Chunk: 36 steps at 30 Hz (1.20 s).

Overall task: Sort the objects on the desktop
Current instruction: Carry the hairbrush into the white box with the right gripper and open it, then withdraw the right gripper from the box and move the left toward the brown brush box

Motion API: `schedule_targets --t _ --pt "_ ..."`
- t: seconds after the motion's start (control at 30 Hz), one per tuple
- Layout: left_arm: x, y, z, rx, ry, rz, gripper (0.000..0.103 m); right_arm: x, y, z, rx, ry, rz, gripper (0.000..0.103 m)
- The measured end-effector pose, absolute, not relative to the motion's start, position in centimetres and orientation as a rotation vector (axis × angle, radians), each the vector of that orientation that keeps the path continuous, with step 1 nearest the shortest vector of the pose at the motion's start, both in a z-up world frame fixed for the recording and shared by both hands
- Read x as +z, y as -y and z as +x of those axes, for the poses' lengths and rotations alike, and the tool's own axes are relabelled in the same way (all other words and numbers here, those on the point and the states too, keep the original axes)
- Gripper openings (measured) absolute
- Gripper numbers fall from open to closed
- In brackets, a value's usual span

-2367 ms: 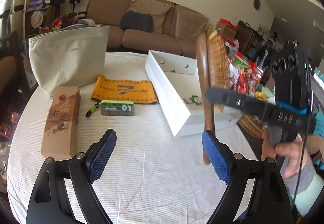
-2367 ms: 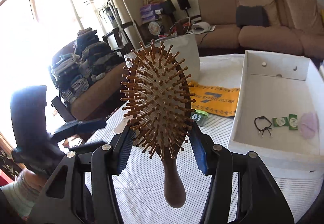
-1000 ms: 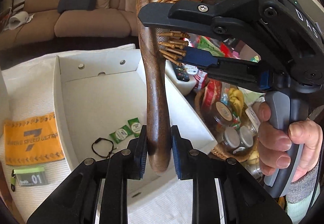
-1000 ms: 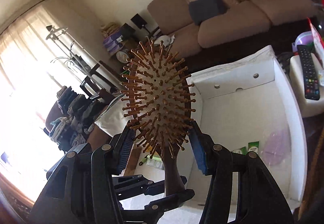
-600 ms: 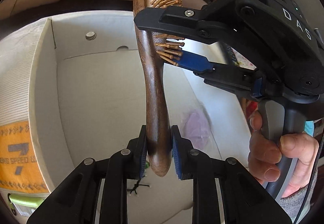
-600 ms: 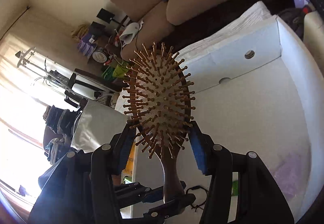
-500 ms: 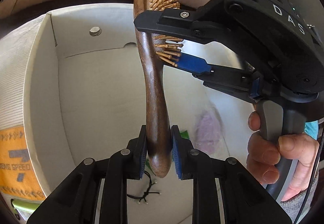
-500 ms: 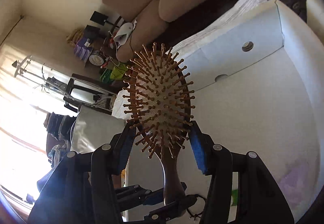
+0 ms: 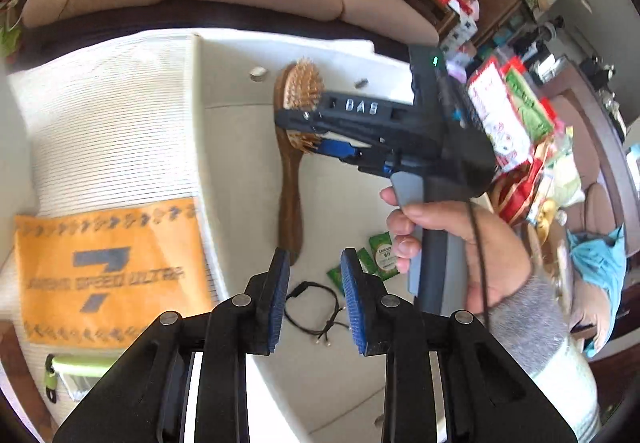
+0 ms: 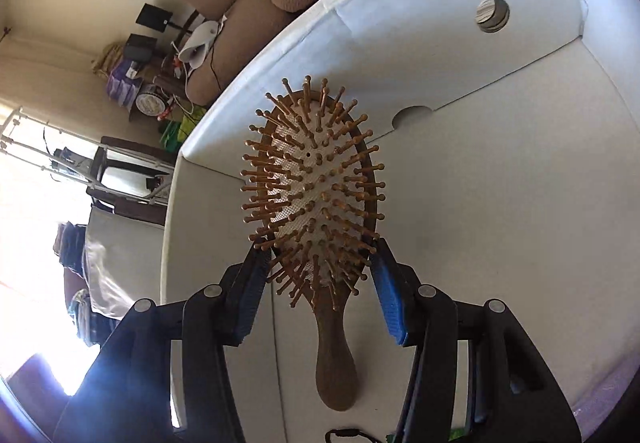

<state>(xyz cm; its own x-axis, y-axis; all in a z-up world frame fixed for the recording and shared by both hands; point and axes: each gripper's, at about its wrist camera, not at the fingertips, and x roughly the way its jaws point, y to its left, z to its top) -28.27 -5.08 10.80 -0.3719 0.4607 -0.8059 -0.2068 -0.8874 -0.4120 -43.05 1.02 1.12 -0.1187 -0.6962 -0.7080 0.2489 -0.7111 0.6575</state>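
A wooden hairbrush [image 9: 290, 195] with wooden pins is inside the white cardboard box [image 9: 240, 147], low over its floor; whether it touches the floor I cannot tell. My right gripper [image 10: 320, 247] is shut on the brush head [image 10: 316, 183], one blue pad against each edge. In the left wrist view the right gripper [image 9: 304, 131] reaches in from the right, held by a hand [image 9: 440, 239]. My left gripper [image 9: 315, 259] sits just short of the handle's end. Its jaws are opening, with nothing between them.
On the box floor lie a black hair tie [image 9: 316, 303], green sachets [image 9: 380, 255] and a pale purple item [image 10: 600, 395]. An orange packet [image 9: 108, 267] and a green-lidded case [image 9: 76, 375] lie on the white tablecloth to the left. Snack packs [image 9: 512, 115] crowd the right.
My left gripper has let go of the brush handle and drawn back. The right gripper has carried the brush down into the box, towards its far wall.
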Motion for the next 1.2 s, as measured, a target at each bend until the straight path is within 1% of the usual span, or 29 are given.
schedule_targets --t 0.23,0.43,0.53,0.63,0.67,0.73,0.83,1.0,1.1,1.17,1.2 --pt "12.5 8.4 -28.4 2.329 0.423 -1.431 0.028 0.7 3.2 -41.3 -1.928 0.370 1.583 0.046" --pt "12.2 9.3 -27.9 2.320 0.439 -1.413 0.028 -0.1 5.3 -40.3 -1.913 0.355 1.623 0.047" --pt "11.9 9.6 -27.5 2.315 0.438 -1.415 0.028 -0.5 5.2 -40.0 -1.908 0.419 1.634 0.047" --pt "11.3 9.4 -27.5 2.304 0.450 -1.425 0.028 -1.2 4.9 -39.7 -1.869 0.537 1.660 0.051" --pt "11.2 9.5 -27.5 2.303 0.450 -1.427 0.028 -1.5 4.6 -39.7 -1.834 0.576 1.666 0.054" --pt "11.1 9.6 -27.3 2.304 0.446 -1.427 0.028 -1.5 4.5 -39.6 -1.786 0.577 1.663 0.055" --pt "11.0 9.5 -27.1 2.310 0.438 -1.429 0.028 0.3 3.7 -39.4 -1.851 0.510 1.590 0.055" --pt "11.6 9.4 -26.3 2.320 0.412 -1.426 0.028 3.5 2.1 -38.6 -1.898 0.468 1.517 0.055" --pt "12.2 9.2 -25.3 2.336 0.376 -1.414 0.033 6.1 1.6 -37.5 -1.933 0.381 1.470 0.055" --pt "12.5 9.2 -24.3 2.346 0.361 -1.408 0.039 8.0 1.1 -36.3 -1.959 0.304 1.435 0.055" --pt "12.5 9.2 -23.7 2.348 0.361 -1.410 0.039 8.7 0.7 -35.4 -1.970 0.263 1.420 0.055"
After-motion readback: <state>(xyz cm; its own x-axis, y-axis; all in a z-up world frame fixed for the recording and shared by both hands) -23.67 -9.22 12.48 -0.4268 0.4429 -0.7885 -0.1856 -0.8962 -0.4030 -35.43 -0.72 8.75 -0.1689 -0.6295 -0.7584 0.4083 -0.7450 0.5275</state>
